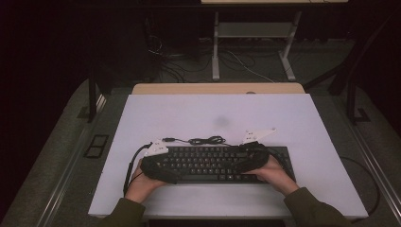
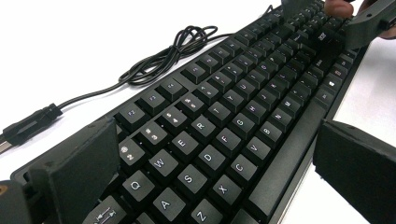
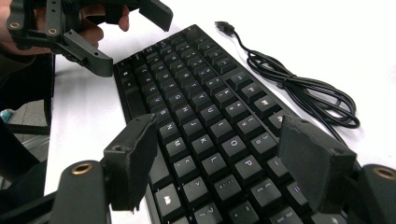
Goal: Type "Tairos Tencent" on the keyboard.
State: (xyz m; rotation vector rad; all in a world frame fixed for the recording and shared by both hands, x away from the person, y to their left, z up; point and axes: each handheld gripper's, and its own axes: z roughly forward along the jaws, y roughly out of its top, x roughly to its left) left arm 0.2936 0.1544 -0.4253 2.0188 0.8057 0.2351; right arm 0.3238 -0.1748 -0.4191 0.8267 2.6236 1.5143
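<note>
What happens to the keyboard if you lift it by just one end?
The keyboard looks like a long hard slab, so it would probably stay stiff but tilt. Its cable lies in loose coils, so it would likely flop and drag behind.

keyboard (image 2: 219, 140) near end cut off by bottom edge in both gripper views; high view: key legends too small to read; cable (image 1: 204, 140) plug end unclear

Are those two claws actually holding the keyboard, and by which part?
Not yet. Both the left claw and right claw stand open, straddling the ends of the black corded computer keyboard across its depth, jaws clear of its edges.
</note>
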